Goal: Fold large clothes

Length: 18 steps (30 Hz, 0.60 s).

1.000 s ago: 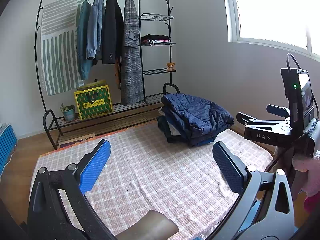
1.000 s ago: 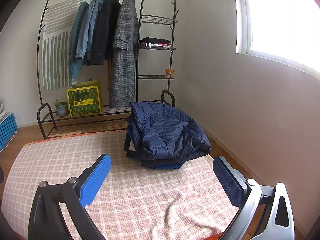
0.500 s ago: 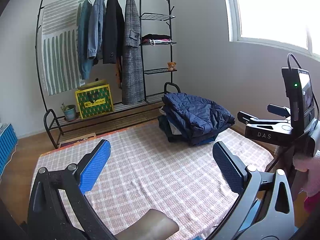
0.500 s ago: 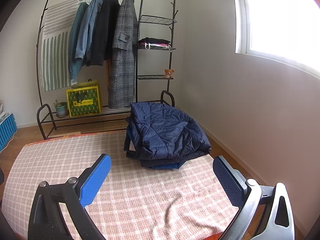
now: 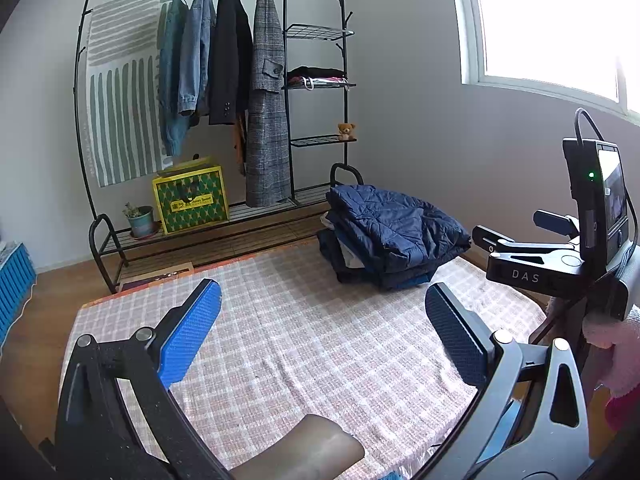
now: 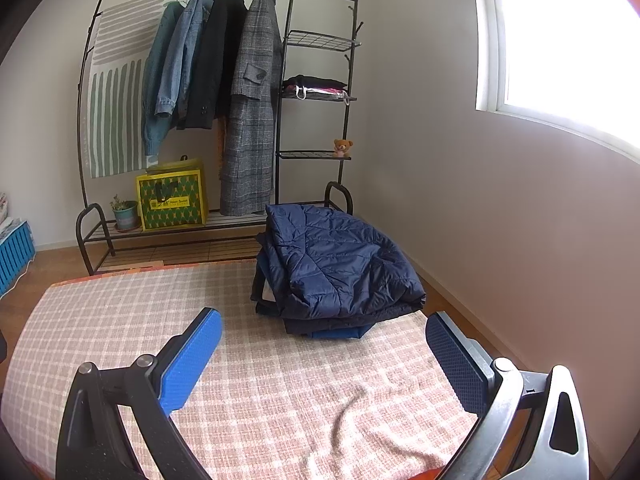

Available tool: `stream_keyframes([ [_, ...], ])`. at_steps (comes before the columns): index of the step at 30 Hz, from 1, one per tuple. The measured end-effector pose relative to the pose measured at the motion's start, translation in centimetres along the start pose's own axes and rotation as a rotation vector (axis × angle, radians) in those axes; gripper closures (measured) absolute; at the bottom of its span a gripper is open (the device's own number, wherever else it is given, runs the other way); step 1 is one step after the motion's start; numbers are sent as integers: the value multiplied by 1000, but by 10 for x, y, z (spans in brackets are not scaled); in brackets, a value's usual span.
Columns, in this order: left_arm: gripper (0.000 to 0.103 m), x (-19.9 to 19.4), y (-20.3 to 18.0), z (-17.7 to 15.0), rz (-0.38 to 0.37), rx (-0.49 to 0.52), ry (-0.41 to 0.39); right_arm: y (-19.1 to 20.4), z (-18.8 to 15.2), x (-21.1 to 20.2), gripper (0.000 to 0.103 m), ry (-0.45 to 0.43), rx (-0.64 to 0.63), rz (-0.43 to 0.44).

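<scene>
**Both grippers held empty above the cloth, folded stack at the far corner**

The left gripper (image 5: 320, 324) is held with its blue-padded fingers spread wide and nothing between them; the right gripper (image 6: 322, 354) is likewise spread and empty. Both are kept above the pink-and-white checked cloth (image 6: 120, 320) that covers the bench, probably so that the broad bare area stays free as a folding surface.

The task's thing, a navy quilted padded jacket (image 6: 340, 264), is seen folded on top of a small stack of other dark folded garments at the far right corner of the cloth, near the wall; it appears to have been placed there to be out of the working area. No unfolded garment is seen on the cloth, so the next piece would presumably be fetched from elsewhere, perhaps from the black metal clothes rack (image 5: 344, 80) behind.

The letters "DAS" can be read on the right gripper's black body in the left wrist view. Printing on the yellow-and-green patterned bag (image 5: 192, 200) is too small to be read reliably.
</scene>
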<state>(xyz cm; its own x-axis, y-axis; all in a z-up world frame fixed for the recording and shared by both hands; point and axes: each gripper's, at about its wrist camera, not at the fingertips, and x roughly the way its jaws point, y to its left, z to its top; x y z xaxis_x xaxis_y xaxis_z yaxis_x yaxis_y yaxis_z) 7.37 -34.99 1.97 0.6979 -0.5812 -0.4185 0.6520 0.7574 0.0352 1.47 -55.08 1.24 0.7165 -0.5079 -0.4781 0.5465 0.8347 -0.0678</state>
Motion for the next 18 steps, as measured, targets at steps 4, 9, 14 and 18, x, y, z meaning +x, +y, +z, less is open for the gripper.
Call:
stream_keyframes([
  [4, 0, -2, -1, -1, 4, 4, 3, -3, 1, 1, 0, -1, 7, -2],
  [9, 0, -1, -2, 0, 8, 5, -4, -1, 1, 1, 0, -2, -7, -7],
  [14, 0, -2, -2, -2, 7, 4, 0, 0, 1, 0, 0, -2, -4, -4],
  [18, 0, -3, -1, -2, 4, 4, 0, 1, 1, -1, 0, -3, -7, -3],
])
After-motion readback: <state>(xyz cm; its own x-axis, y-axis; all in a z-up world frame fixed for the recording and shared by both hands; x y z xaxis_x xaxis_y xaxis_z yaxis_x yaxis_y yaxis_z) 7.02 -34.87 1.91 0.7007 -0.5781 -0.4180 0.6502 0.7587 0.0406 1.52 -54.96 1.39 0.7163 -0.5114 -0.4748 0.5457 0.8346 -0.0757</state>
